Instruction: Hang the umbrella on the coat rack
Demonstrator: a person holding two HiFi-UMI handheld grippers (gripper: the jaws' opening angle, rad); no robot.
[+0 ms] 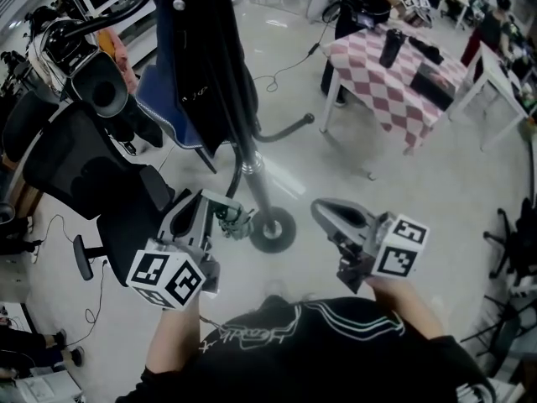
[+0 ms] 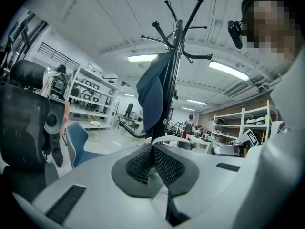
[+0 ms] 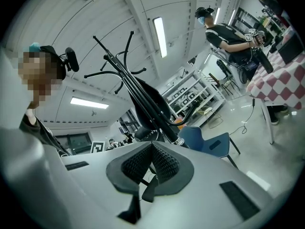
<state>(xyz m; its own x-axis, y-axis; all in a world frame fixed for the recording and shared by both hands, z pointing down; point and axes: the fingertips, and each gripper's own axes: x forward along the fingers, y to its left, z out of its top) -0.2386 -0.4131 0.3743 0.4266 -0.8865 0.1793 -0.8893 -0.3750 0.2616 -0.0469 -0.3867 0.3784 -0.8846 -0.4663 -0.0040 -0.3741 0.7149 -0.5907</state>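
Note:
The black coat rack (image 1: 252, 170) stands in front of me on a round base (image 1: 273, 229). A dark navy folded umbrella (image 1: 201, 57) hangs along its pole, curved handle (image 1: 289, 128) sticking out low. The left gripper view has the umbrella (image 2: 153, 89) under the rack's hooks (image 2: 178, 27); the right gripper view has it (image 3: 150, 101) against the pole too. My left gripper (image 1: 233, 221) is shut and holds nothing, close to the left of the pole; its pads (image 2: 164, 163) press together. My right gripper (image 1: 323, 212) is to the right of the base, also shut and holding nothing.
A black office chair (image 1: 80, 166) and a blue chair (image 1: 164, 99) stand left of the rack. A table with a red-checked cloth (image 1: 394, 74) is at the upper right, with a person (image 1: 365, 2) beside it. Cables (image 1: 285, 70) trail on the floor.

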